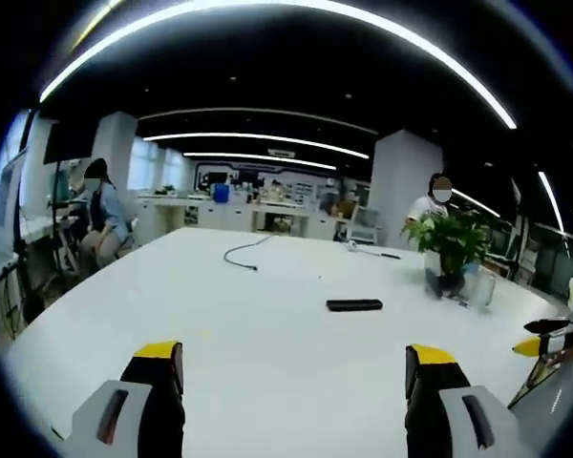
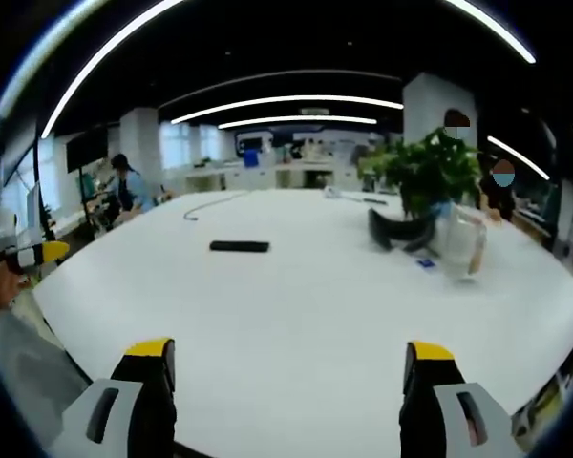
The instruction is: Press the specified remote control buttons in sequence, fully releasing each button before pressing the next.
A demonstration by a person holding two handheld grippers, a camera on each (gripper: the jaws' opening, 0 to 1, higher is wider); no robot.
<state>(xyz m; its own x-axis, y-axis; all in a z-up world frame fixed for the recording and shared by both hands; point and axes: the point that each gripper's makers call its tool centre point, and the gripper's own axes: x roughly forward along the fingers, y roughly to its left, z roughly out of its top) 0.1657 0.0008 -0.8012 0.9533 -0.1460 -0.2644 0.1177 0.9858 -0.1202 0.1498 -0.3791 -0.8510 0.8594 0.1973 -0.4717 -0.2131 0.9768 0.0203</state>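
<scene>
The remote control [image 1: 354,305] lies flat on the white desk [image 1: 267,363], well apart from the potted plant [image 1: 452,246]. It looks light, stiff and likely to slide, so a fingertip should press straight down on a button. Both grippers, left gripper [image 1: 294,382] and right gripper [image 2: 286,382], have their fingers wide and hold nothing.

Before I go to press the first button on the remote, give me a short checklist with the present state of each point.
1. Remote control lies flat on the white table, in sight: ok.
2. Left gripper open, holding nothing: ok.
3. Right gripper open, holding nothing: ok.
4. Table between jaws and remote bare: ok.
5. Potted plant and cable apart from the remote: ok.
6. Buttons face up and readable: cannot tell, too small.
</scene>
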